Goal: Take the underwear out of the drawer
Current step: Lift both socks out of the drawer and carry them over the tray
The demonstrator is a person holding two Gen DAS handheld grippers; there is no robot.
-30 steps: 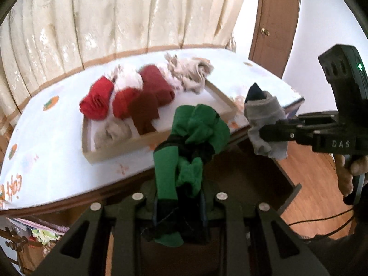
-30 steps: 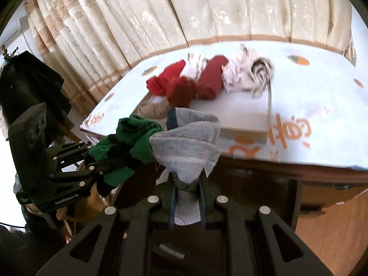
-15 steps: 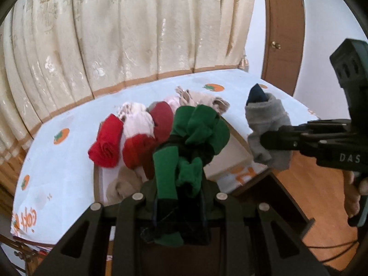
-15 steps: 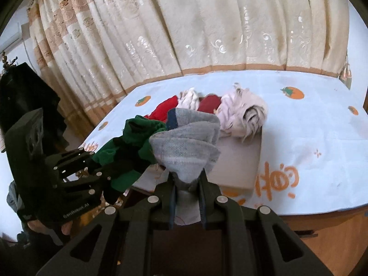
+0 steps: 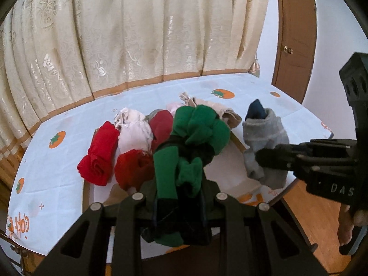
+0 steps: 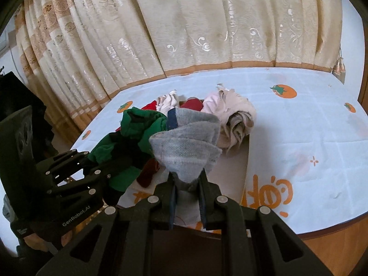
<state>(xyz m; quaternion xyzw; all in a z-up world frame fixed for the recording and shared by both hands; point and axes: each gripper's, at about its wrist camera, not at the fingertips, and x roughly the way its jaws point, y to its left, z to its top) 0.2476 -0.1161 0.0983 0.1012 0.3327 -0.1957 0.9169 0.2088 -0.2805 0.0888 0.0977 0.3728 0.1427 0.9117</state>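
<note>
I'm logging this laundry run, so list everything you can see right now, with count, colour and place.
Green garment: one, green and black, in the left gripper.
Grey garment: one, grey with a navy edge, in the right gripper.
Rolled garments: several, red, white, beige, in the tray.
Tray: one, tan-rimmed, on the table.
Tablecloth: one, pale blue with orange fruit.
Curtain: cream, behind the table.
Door: brown, far right.
Left gripper: shut on cloth.
Right gripper: shut on cloth.

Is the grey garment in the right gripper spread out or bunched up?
Bunched up. The grey garment stands in crumpled folds above the right gripper, whose jaws are shut on its lower end.
</note>
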